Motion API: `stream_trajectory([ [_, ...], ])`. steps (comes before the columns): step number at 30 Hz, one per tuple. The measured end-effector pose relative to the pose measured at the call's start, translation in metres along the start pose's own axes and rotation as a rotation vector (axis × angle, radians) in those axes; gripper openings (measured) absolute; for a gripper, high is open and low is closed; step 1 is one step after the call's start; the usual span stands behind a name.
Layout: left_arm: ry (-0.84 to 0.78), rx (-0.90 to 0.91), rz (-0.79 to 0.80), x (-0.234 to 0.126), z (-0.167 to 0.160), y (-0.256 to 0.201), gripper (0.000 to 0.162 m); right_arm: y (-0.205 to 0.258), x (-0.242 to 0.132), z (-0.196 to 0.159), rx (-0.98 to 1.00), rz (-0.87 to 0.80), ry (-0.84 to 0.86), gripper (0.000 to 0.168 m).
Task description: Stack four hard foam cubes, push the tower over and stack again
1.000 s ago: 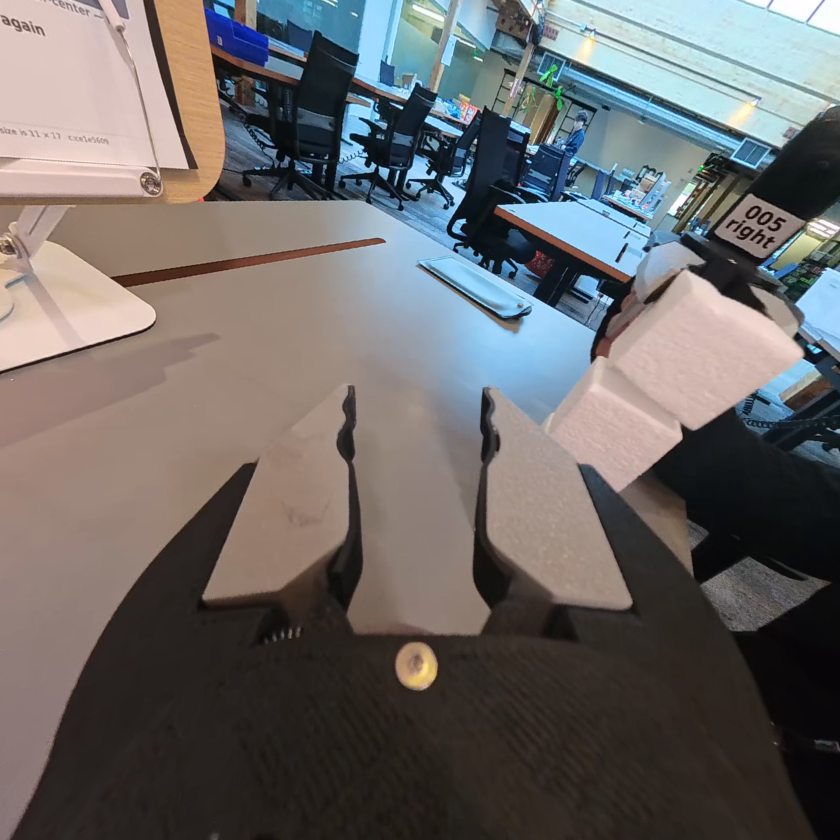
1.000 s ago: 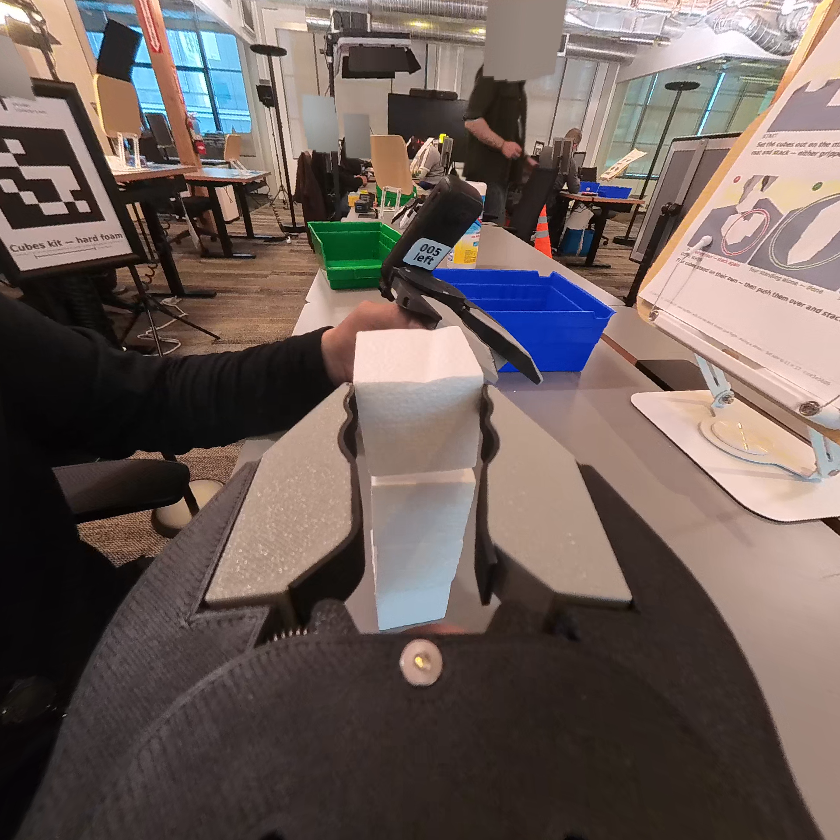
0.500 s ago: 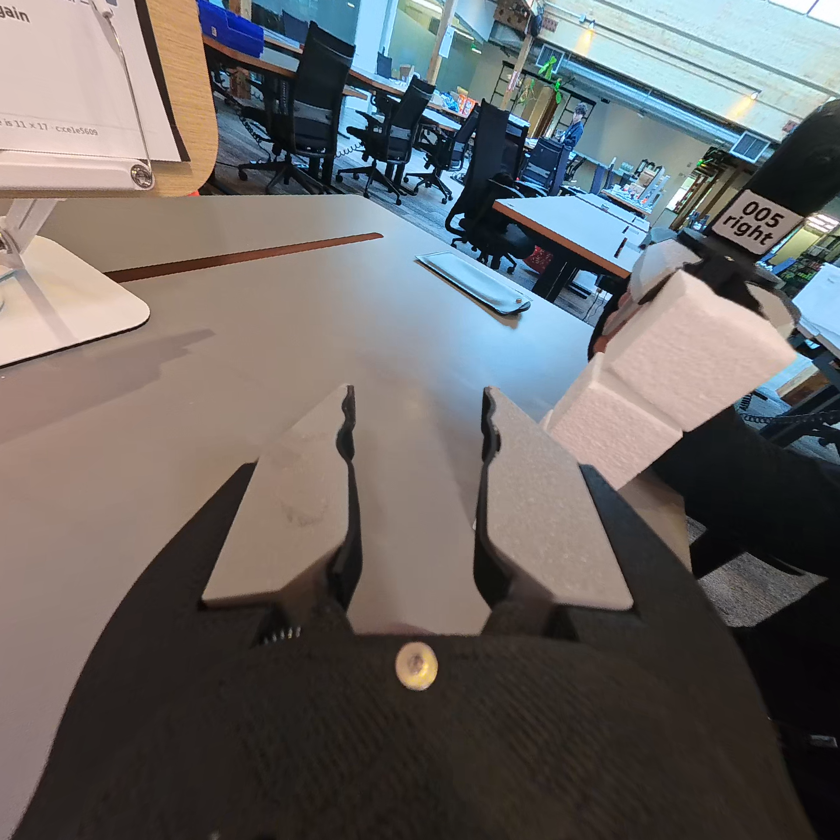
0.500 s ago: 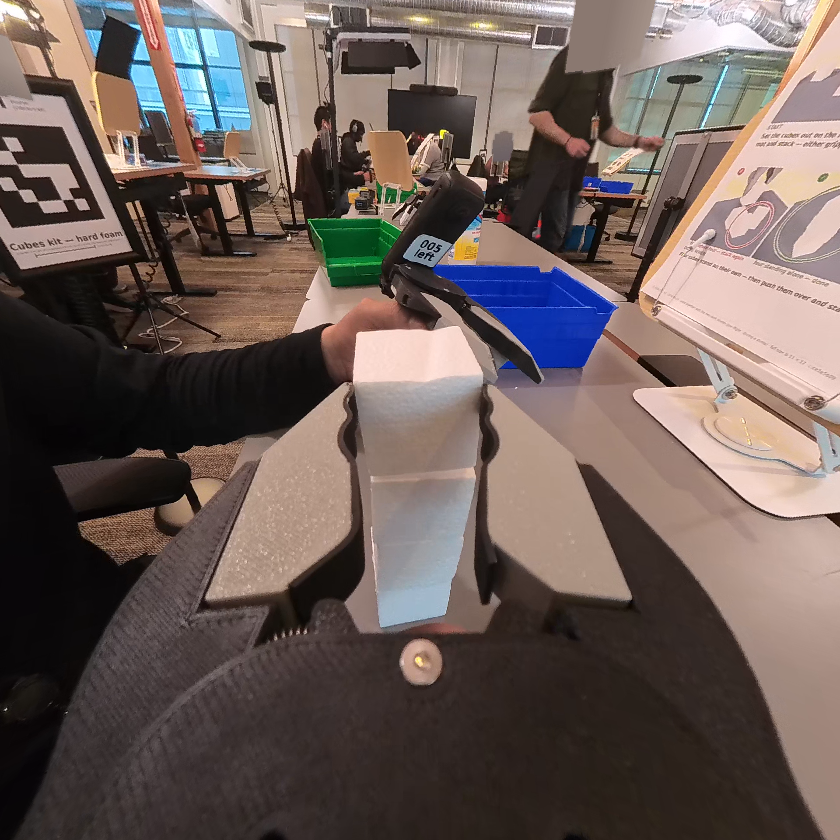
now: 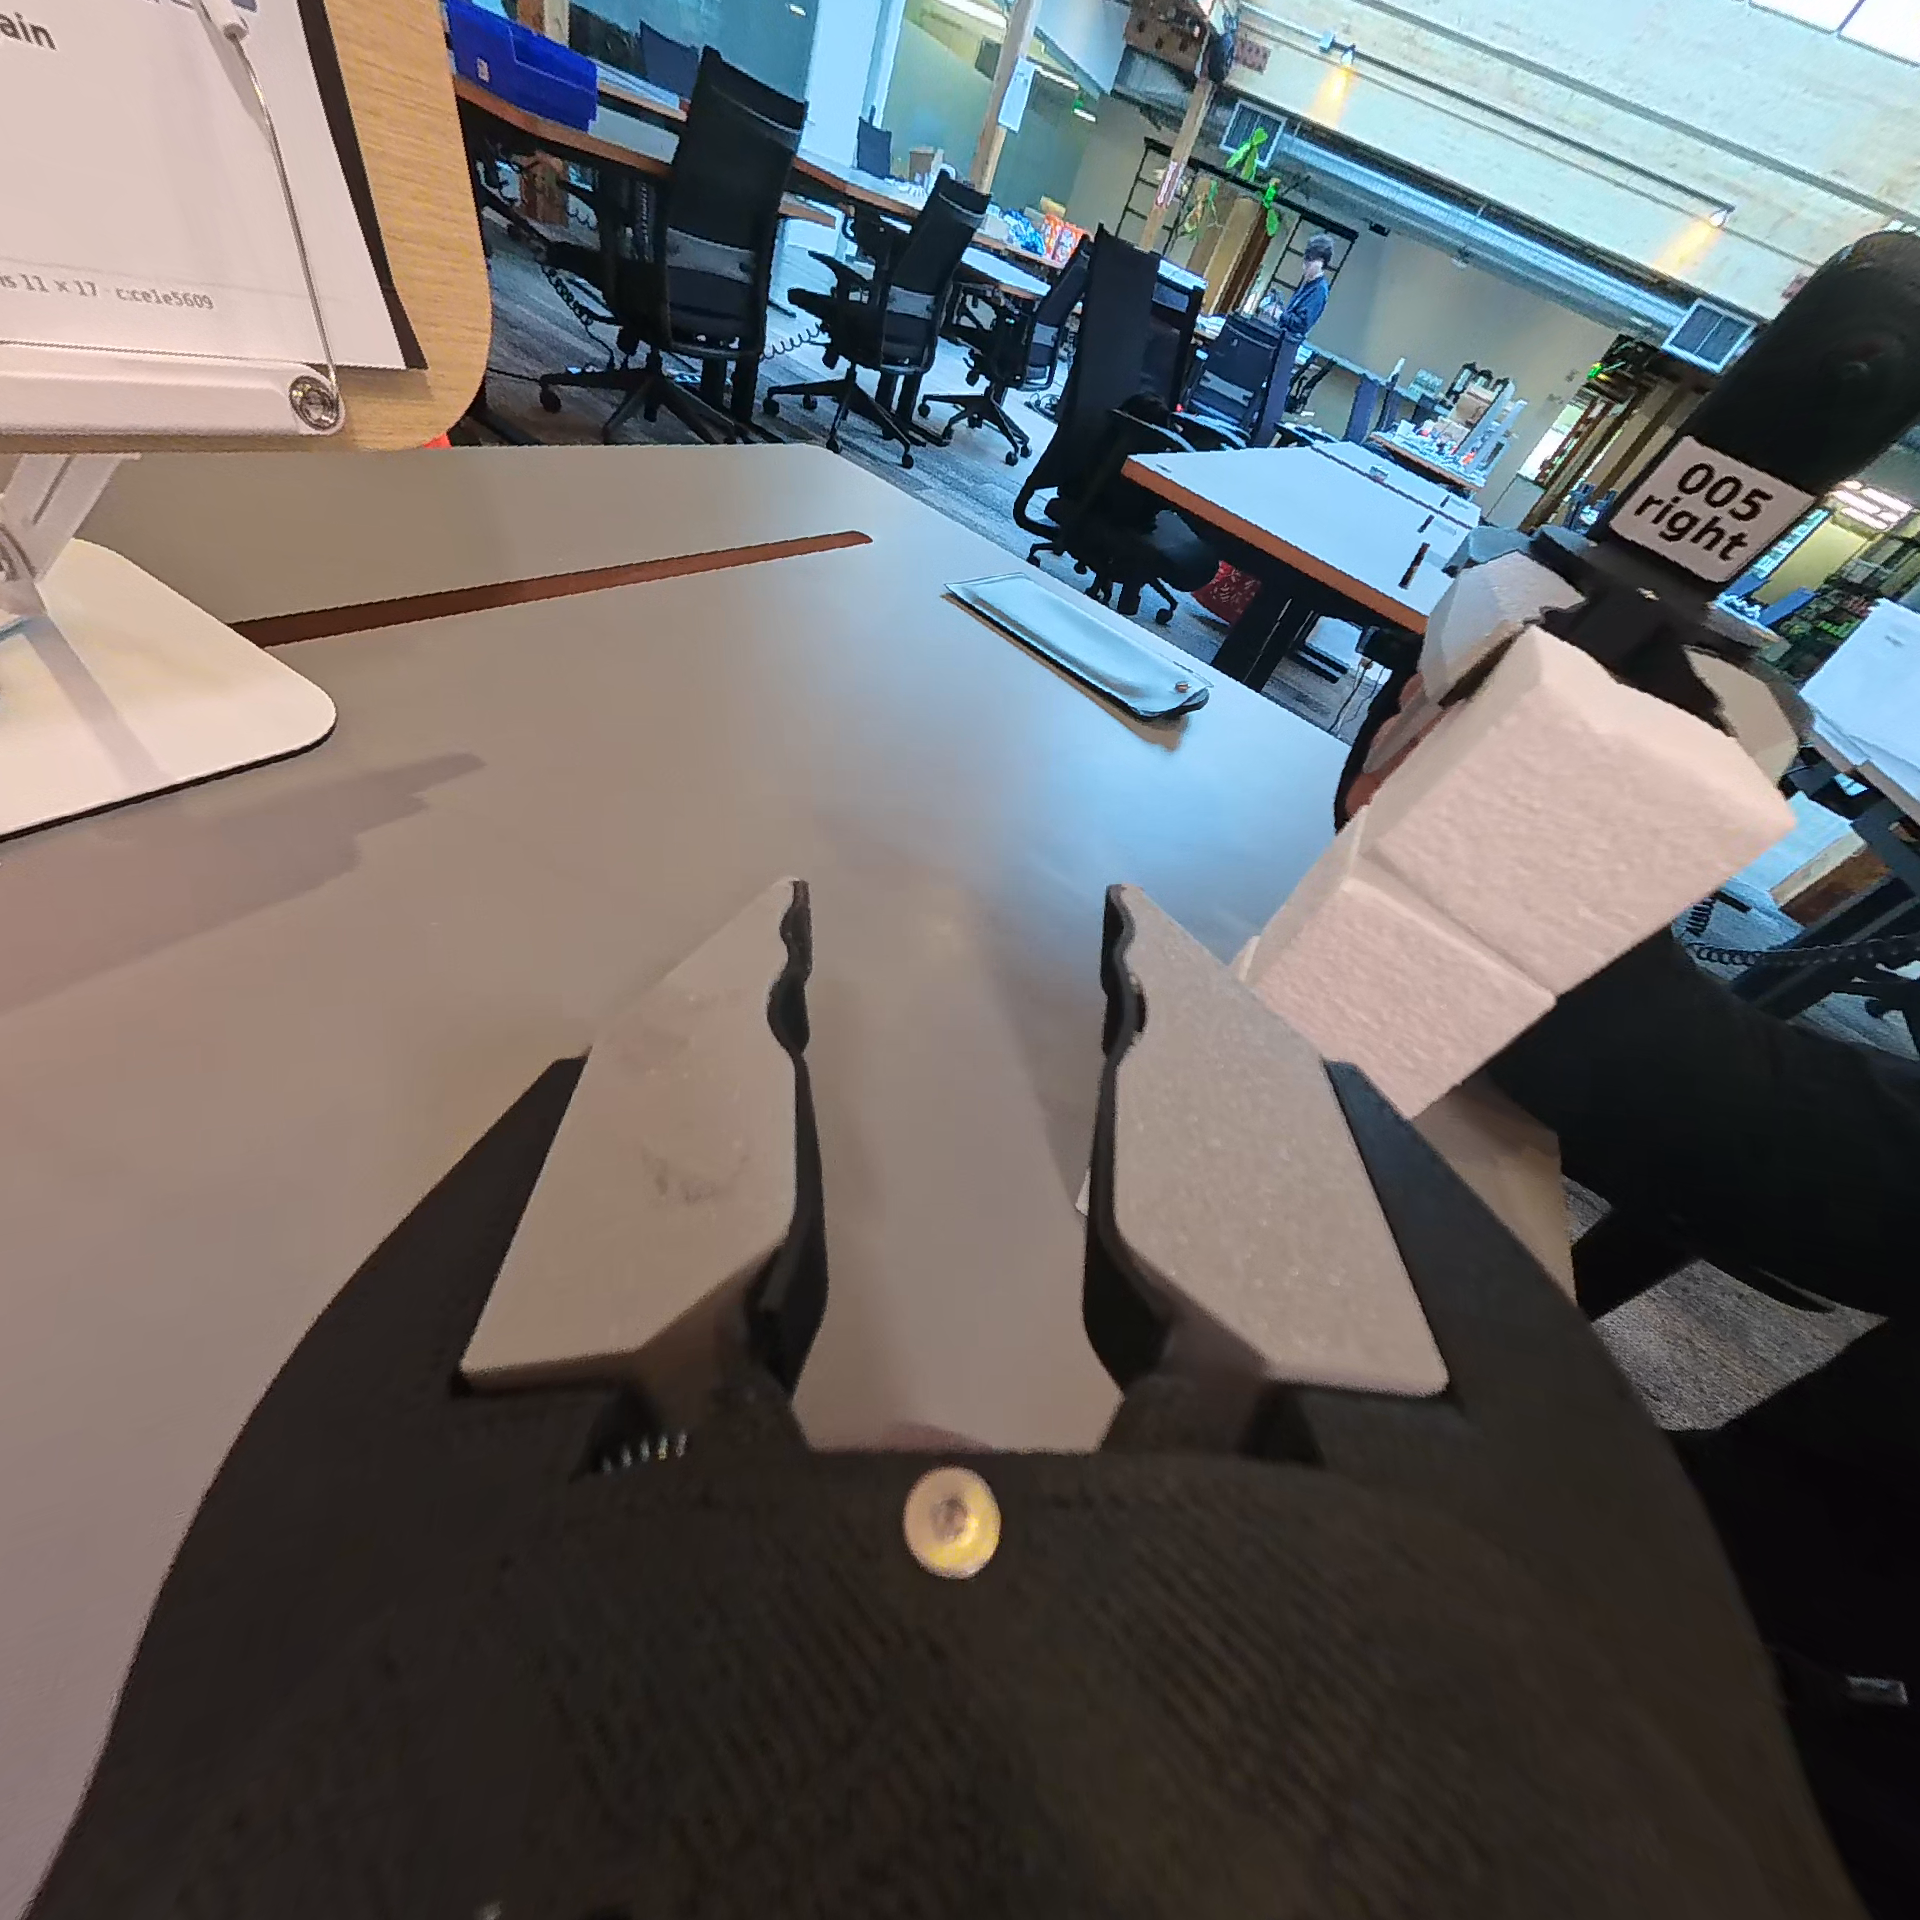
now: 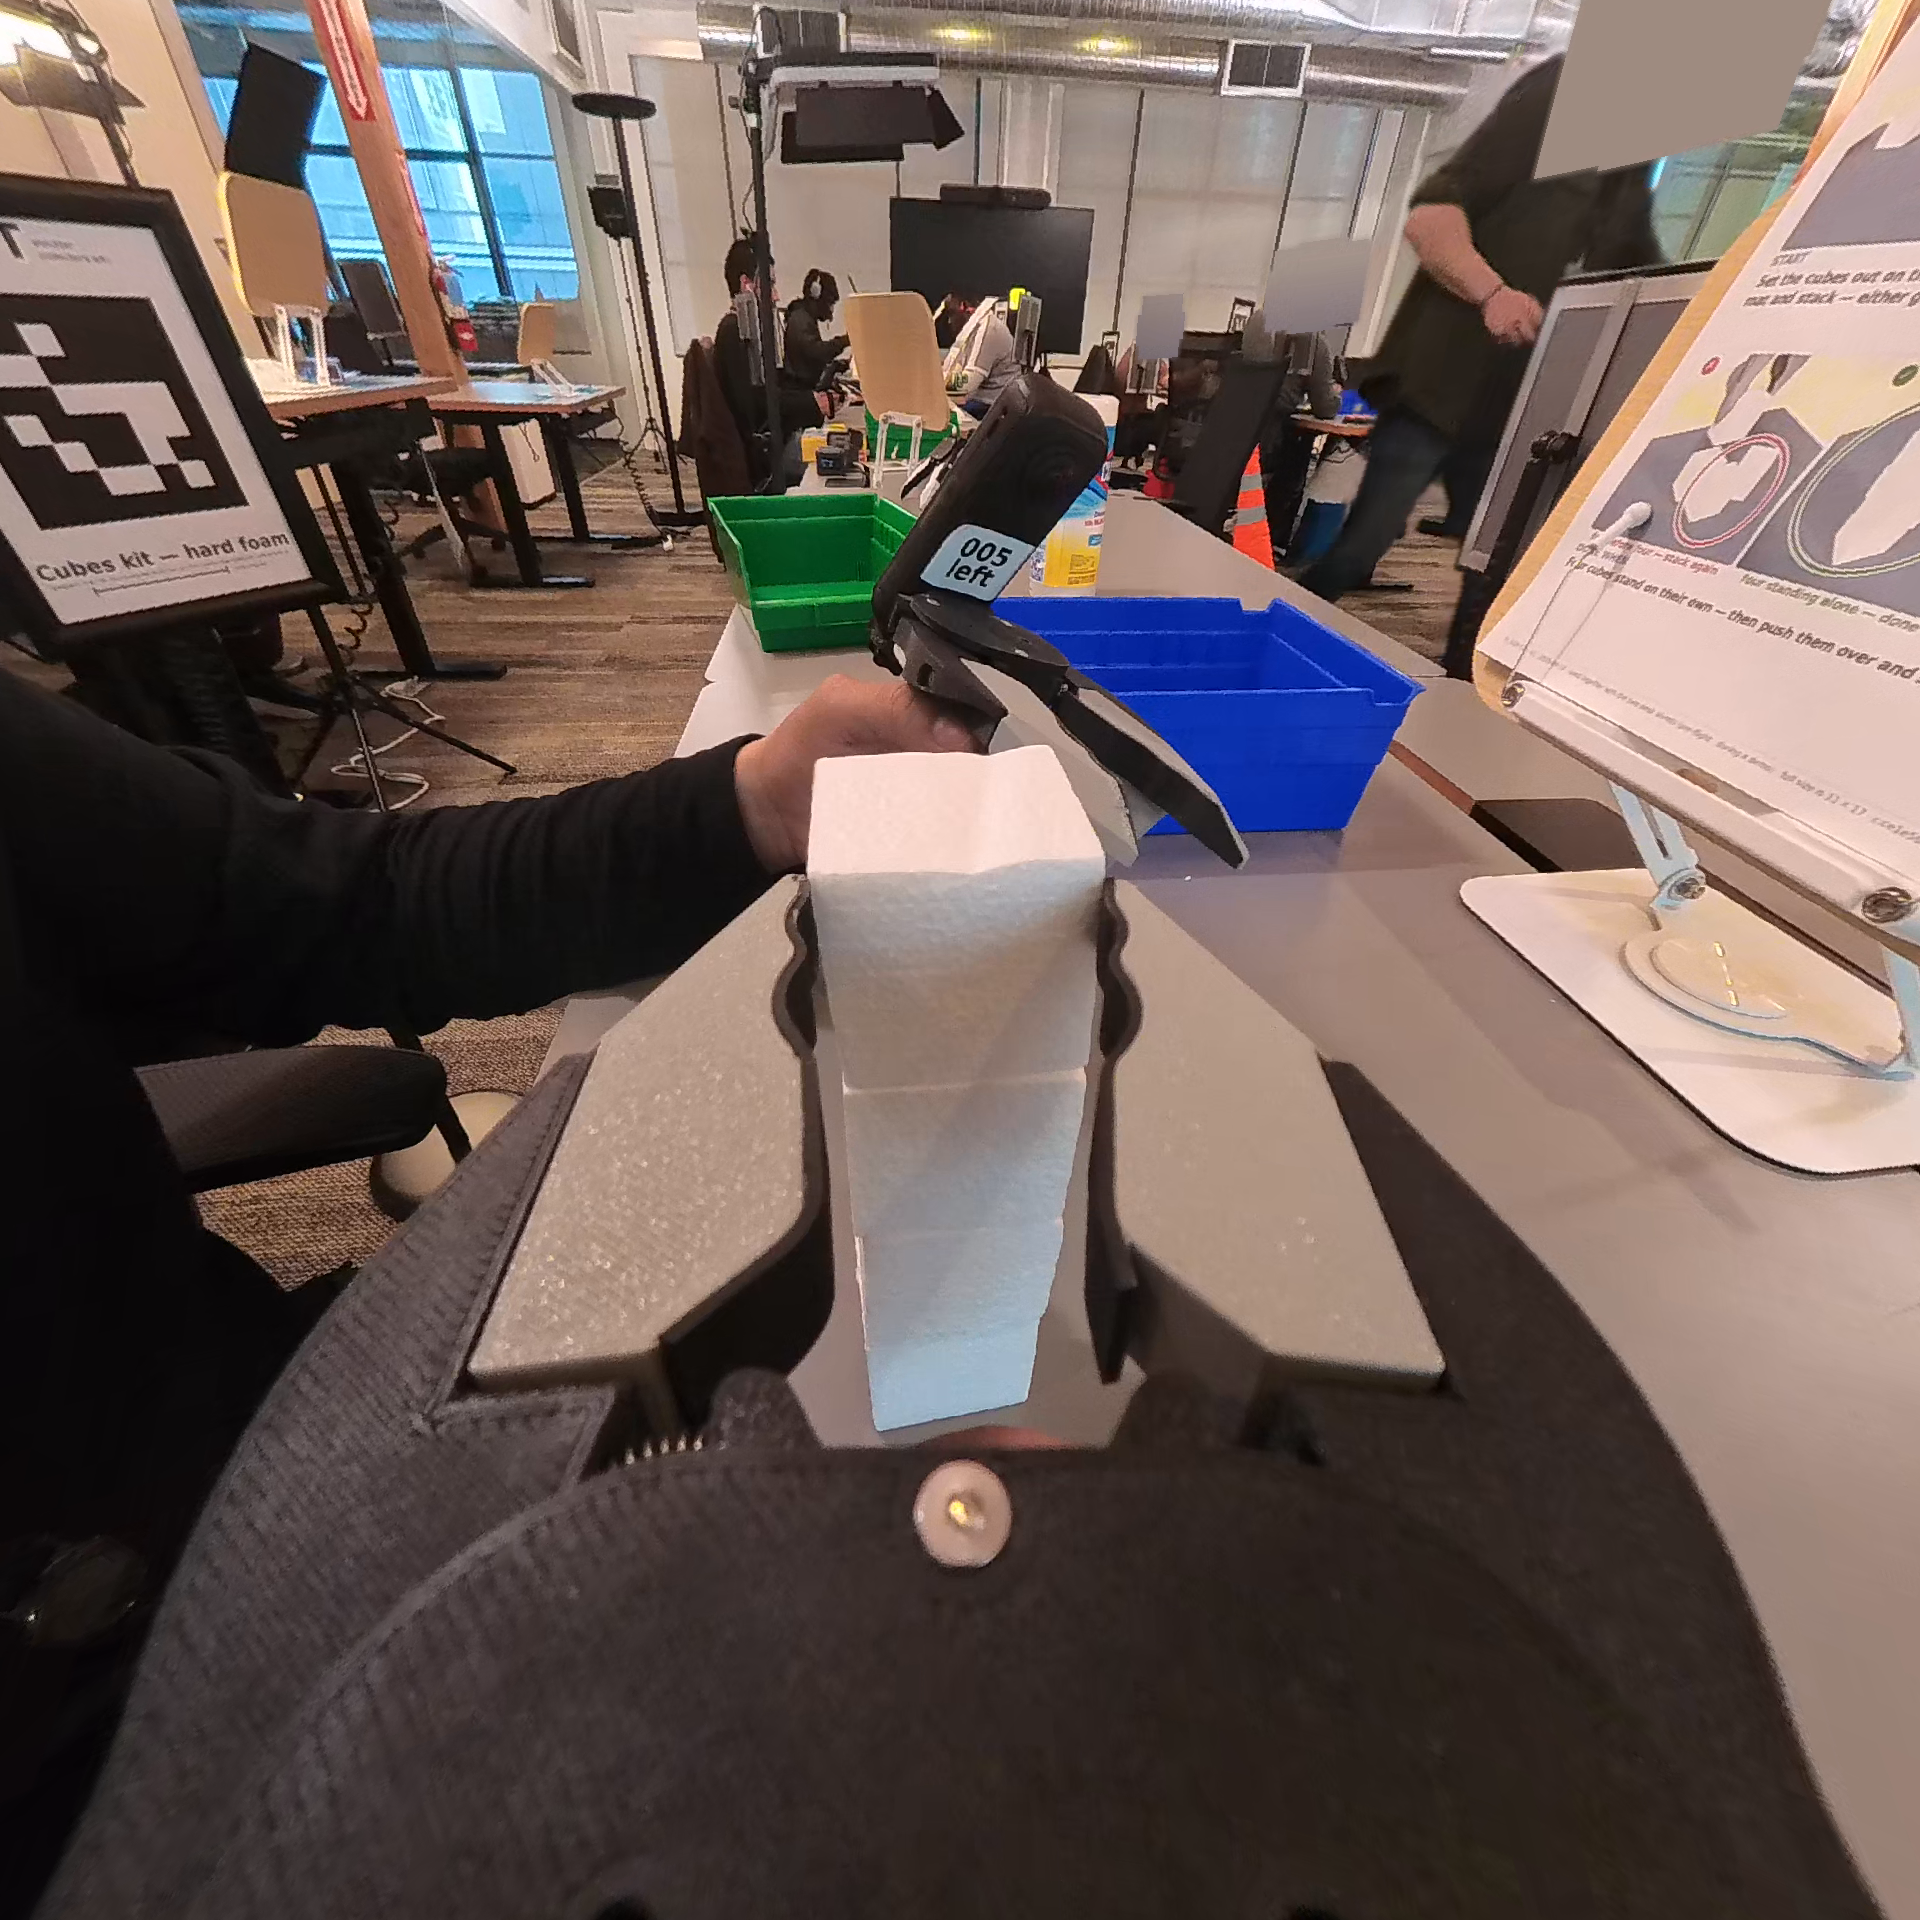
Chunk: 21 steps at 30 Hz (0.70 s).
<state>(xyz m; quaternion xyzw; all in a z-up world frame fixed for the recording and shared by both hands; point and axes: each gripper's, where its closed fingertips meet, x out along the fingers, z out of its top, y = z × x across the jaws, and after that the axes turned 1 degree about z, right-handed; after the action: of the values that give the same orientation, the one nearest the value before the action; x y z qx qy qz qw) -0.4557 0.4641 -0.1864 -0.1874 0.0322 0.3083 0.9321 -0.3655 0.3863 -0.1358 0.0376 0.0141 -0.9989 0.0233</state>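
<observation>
In the right wrist view, the right gripper (image 6: 956, 935) is seen with its jaws clamped on the sides of the top foam cube (image 6: 951, 914), which sits on a column of further white foam cubes (image 6: 951, 1257) standing on the grey worktop (image 6: 1558, 1299). The column is seen between the two grey fingers (image 6: 665, 1174), running down toward the gripper's body; how many cubes are in it cannot be told. The stack stands near the worktop's near edge, as shown in the left wrist view, where the top foam cube (image 5: 1558, 790) is seen resting on a lower cube (image 5: 1392, 987) just beside the edge.

Just behind the stack, a hand (image 6: 831, 769) in a black sleeve is extended from the left, wrapped around the handle of the left gripper (image 6: 1164, 821). That gripper is held above the worktop, tilted down and away from the hand. In its own view, the left gripper (image 5: 956, 914) is shown with its jaws apart and nothing between them, only bare worktop (image 5: 623, 831).

Farther along the worktop, a white stand (image 6: 1683, 1029) carrying an instruction sheet is placed at the right side. Beyond it, a blue bin (image 6: 1247, 717) and then a green bin (image 6: 800, 571) are set toward the far end.
</observation>
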Motion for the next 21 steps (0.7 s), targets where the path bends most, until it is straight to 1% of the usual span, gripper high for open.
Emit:
stream_trajectory([
  [13,0.016,0.001,-0.005,0.003,-0.003,-0.001,0.055,0.000,0.000,-0.003,0.056,0.032,-0.006,0.052],
  [16,0.017,0.001,-0.007,0.003,-0.003,-0.002,0.055,-0.002,0.003,-0.008,0.068,0.029,0.016,0.058],
  [21,0.015,0.003,-0.006,0.003,-0.003,-0.002,0.055,-0.002,0.006,-0.014,0.061,0.024,0.040,0.061],
])
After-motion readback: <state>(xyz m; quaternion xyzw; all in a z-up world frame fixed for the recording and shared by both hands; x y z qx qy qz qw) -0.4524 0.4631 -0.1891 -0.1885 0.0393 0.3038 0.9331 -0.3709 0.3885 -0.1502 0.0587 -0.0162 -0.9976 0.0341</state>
